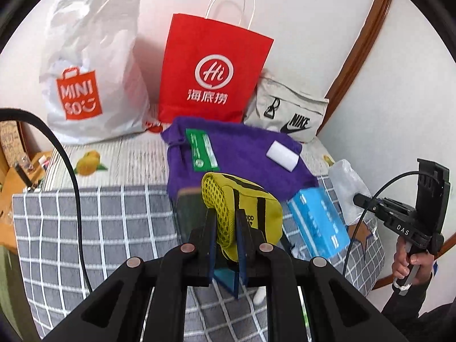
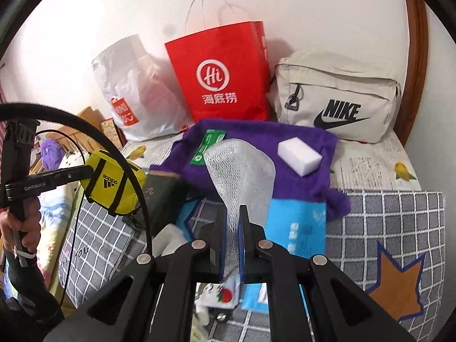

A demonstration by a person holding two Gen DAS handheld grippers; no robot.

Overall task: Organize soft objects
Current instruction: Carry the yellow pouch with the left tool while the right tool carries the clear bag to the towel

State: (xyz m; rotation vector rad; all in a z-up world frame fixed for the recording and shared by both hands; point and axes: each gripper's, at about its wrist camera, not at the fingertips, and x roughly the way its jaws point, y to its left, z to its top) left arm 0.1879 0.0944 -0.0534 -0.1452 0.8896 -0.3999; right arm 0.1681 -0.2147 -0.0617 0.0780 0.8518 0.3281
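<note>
My left gripper (image 1: 226, 216) is shut on a yellow Adidas mesh pouch (image 1: 242, 199), lifted above the bed; the pouch (image 2: 109, 182) also shows at the left of the right wrist view. My right gripper (image 2: 234, 213) is shut on a white foam net sleeve (image 2: 242, 171), which shows again as a pale bundle (image 1: 346, 188) at the right of the left wrist view. Below lie a purple fluffy cloth (image 1: 242, 154) with a green label (image 1: 203, 151), a white sponge block (image 2: 299, 156) on top of it, and a light blue pack (image 1: 319, 225).
Against the wall stand a white Miniso bag (image 1: 91, 68), a red paper bag (image 2: 222, 77) and a beige Nike bag (image 2: 339, 97). A grey checked blanket (image 2: 384, 228) covers the bed. A dark book (image 2: 162, 191) lies left of the blue pack. Wooden furniture sits far left.
</note>
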